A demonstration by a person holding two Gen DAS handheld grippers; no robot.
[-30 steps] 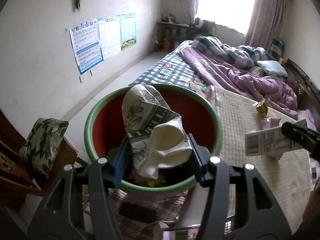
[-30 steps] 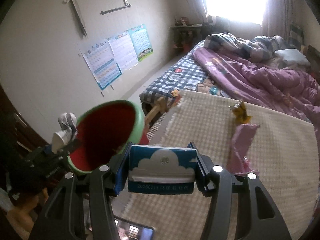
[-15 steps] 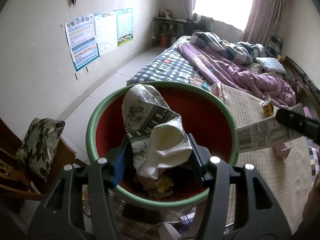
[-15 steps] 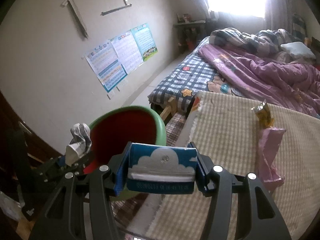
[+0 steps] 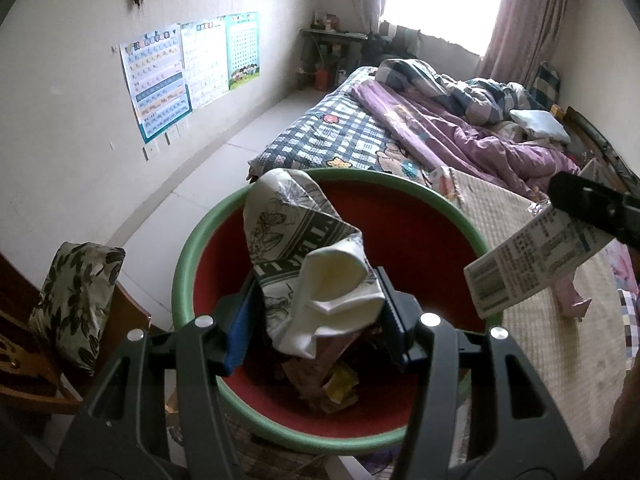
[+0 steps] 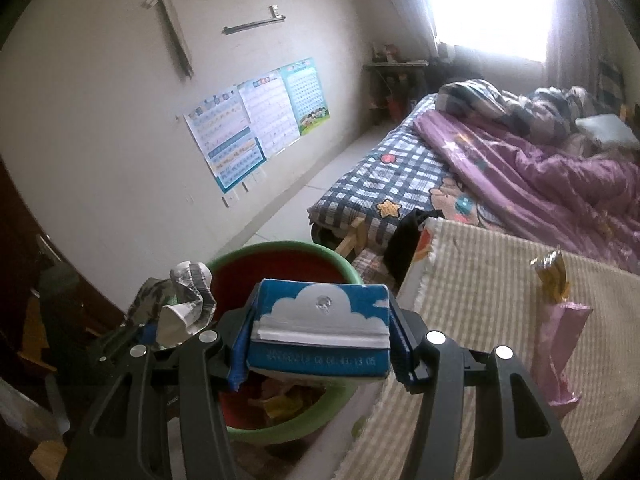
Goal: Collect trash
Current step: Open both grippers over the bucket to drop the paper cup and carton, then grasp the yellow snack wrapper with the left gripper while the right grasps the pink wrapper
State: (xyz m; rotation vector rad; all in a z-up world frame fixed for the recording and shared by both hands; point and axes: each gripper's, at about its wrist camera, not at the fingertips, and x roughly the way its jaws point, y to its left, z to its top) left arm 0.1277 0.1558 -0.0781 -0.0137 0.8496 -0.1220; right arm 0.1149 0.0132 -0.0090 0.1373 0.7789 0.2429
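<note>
Left wrist: left tongs (image 5: pixel 316 312) clamped on crushed paper cup (image 5: pixel 308 264), light, soft, over bin (image 5: pixel 452 208). Right tongs (image 6: pixel 320 340) clamped across stiff, light carton (image 6: pixel 320 328) sides.

Below your left gripper (image 5: pixel 316 312) the bin (image 5: pixel 188 264) gapes wide, its red mouth open past the crumpled paper cup (image 5: pixel 304 256) clamped in your jaws; only loose scraps lie at the bottom. To your right the milk carton (image 5: pixel 532 264) in the right gripper (image 6: pixel 320 340) hangs over the bin's rim, narrowing that side. From the right gripper, the bin sits straight ahead and below, the left gripper crowding its left edge. A pink wrapper (image 6: pixel 560 352) and gold wrapper (image 6: pixel 552 276) lie on the mat to your right.
</note>
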